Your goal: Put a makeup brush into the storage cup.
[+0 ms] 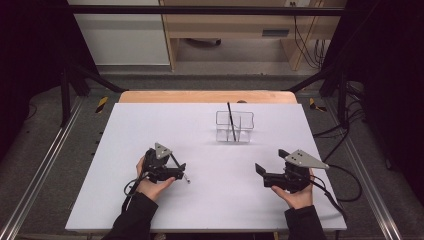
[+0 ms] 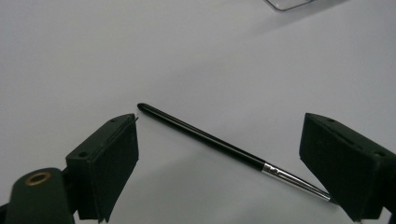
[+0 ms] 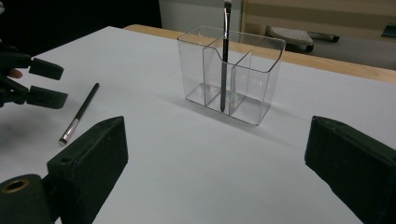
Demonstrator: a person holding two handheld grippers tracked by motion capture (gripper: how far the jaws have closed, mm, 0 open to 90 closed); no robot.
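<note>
In the high view, the left gripper (image 1: 183, 170) sat low over the white table (image 1: 125, 150), jaws spread, with a thin black brush (image 1: 180, 168) lying on the table between them. The right gripper (image 1: 270, 162) stood well apart at the right, jaws spread and holding nothing. A clear plastic holder (image 1: 234, 126) stood farther off, with 1 brush standing in it.

In the left gripper view, the brush (image 2: 224, 145), glossy with a silver ferrule, lay slantwise between the 2 matte jaws; whether it touched either I could not tell.

In the right gripper view, the holder (image 3: 231, 72) showed 3 compartments; the lying brush (image 3: 80, 113) was at the left, just beside the left gripper (image 3: 42, 83).
</note>
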